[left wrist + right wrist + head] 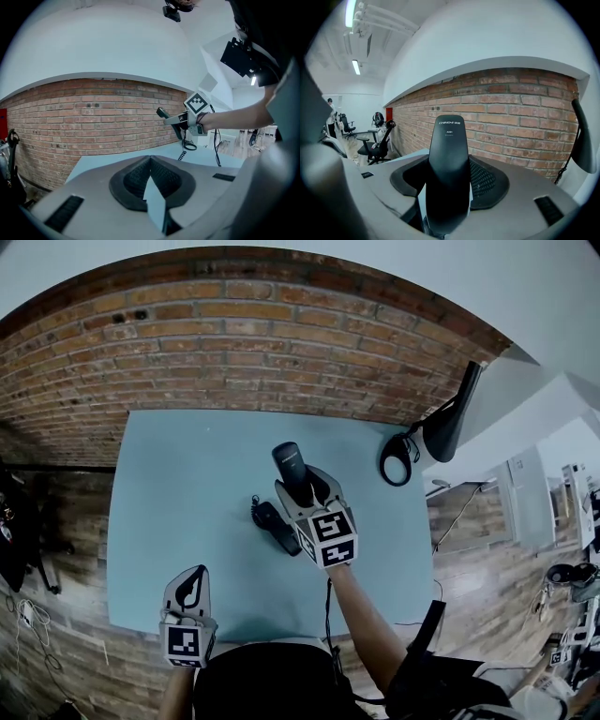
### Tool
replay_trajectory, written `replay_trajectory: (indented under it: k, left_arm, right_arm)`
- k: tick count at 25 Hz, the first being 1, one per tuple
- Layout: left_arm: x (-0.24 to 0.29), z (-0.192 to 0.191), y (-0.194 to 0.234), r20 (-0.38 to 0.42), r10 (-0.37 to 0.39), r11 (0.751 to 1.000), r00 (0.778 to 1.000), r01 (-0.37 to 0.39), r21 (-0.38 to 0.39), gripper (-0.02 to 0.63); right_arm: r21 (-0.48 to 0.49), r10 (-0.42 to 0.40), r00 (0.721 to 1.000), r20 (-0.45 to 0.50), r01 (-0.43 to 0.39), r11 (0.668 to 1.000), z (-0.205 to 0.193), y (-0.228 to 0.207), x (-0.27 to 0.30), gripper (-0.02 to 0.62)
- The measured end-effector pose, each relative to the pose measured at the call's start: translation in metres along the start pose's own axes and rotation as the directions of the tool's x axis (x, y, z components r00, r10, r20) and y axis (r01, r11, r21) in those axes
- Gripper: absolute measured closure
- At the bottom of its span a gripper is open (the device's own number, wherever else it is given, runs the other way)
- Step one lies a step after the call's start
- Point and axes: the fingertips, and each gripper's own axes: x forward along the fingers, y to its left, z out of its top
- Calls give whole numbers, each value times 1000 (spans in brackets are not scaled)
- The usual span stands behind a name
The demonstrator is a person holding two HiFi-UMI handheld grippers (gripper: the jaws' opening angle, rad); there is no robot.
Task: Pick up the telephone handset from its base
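My right gripper (305, 486) is shut on the black telephone handset (289, 461) and holds it in the air over the middle of the light blue table (178, 484). The handset (449, 164) stands up between the right gripper (450, 187) pads, its printed end on top. The black base (277, 524) lies on the table just below and to the left, its coiled cord (255, 507) beside it. My left gripper (190, 589) hangs shut and empty at the table's near left edge. From the left gripper (150, 180) view the right gripper (182, 123) and handset (162, 113) show raised at the right.
A brick wall (234, 343) runs behind the table. A black cable loop (397, 460) and a tall dark curved object (452, 418) sit at the table's far right corner. Office chairs (377, 140) stand off to the left of the room.
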Motion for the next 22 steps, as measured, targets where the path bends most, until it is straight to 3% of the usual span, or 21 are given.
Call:
replay_trajectory:
  k: [12, 16, 22]
  left_arm:
    - [5, 3, 0, 27, -27, 1000, 999, 27, -2, 592]
    - [8, 20, -11, 63, -82, 996, 995, 83, -13, 590]
    - [33, 67, -43, 139, -194, 981, 971, 191, 37, 575]
  right_arm:
    - [38, 16, 987, 160, -22, 999, 76, 8, -32, 347]
    - [26, 20, 981, 195, -26, 999, 94, 12, -44, 347]
    - [56, 33, 977, 210, -46, 997, 103, 14, -53, 348]
